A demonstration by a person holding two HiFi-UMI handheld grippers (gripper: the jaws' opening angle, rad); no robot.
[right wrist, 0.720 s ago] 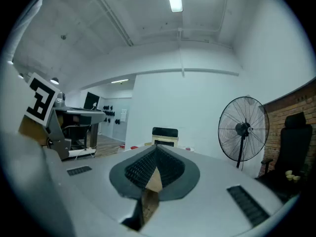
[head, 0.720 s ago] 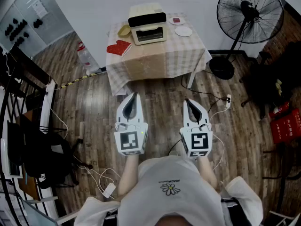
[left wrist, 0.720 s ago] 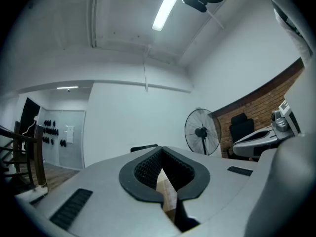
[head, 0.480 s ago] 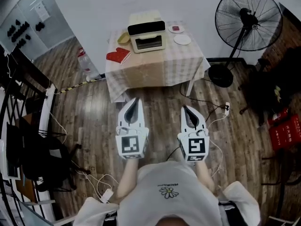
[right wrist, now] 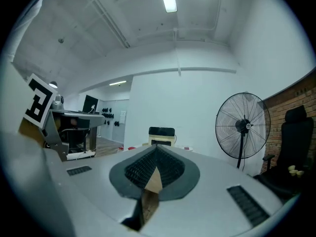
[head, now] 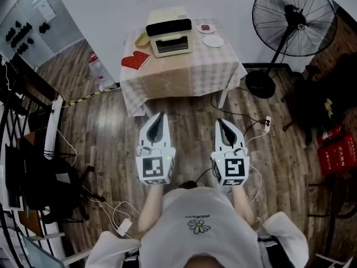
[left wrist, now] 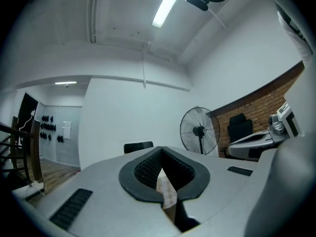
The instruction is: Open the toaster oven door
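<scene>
The oven (head: 169, 36) is a small cream box with a black band across its upper front. Its door (head: 173, 44), a windowed panel under that band, stands upright and shut. The oven sits at the worktop's (head: 184, 74) far edge, left of middle, front facing the near side.

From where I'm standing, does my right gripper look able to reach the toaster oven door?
Probably not yet. The right gripper hangs over the floor, short of the table, and the toaster oven sits toward its far edge. Nothing stands before the door, so stepping closer should do.
</scene>
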